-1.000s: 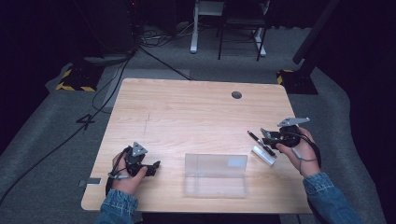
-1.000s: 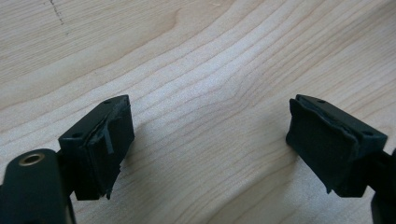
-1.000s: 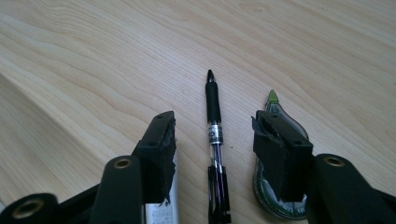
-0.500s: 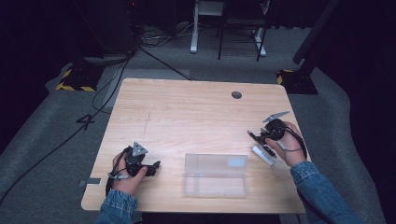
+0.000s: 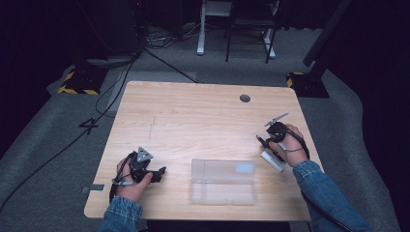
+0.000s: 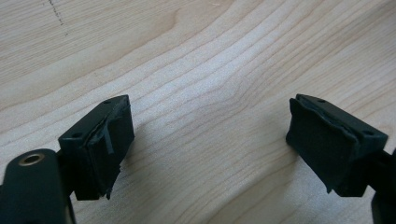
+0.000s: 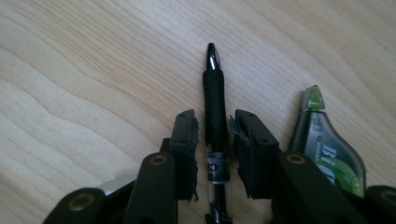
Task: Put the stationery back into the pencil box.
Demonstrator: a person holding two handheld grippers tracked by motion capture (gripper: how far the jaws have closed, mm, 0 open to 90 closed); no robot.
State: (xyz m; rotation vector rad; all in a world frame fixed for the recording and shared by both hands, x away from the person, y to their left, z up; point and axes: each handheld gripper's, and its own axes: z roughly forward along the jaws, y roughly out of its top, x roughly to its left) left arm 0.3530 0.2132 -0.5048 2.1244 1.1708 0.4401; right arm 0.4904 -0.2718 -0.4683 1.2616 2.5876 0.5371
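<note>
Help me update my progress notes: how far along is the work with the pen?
Done: nothing yet; the clear case looks empty and the green highlighter lies on the table. In hand: the right gripper straddles the black pen, its jaws just closing, not yet clamped. The left gripper rests open. Left: gripping and lifting the pen.

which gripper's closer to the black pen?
Right. The right gripper straddles the black pen, jaws just closing around it, pads not clearly pressing. The left gripper sits open across the table, beyond the clear case.

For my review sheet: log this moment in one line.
right gripper: jaws closing around pen, gaps remain | left gripper: open | highlighter beside pen
</note>
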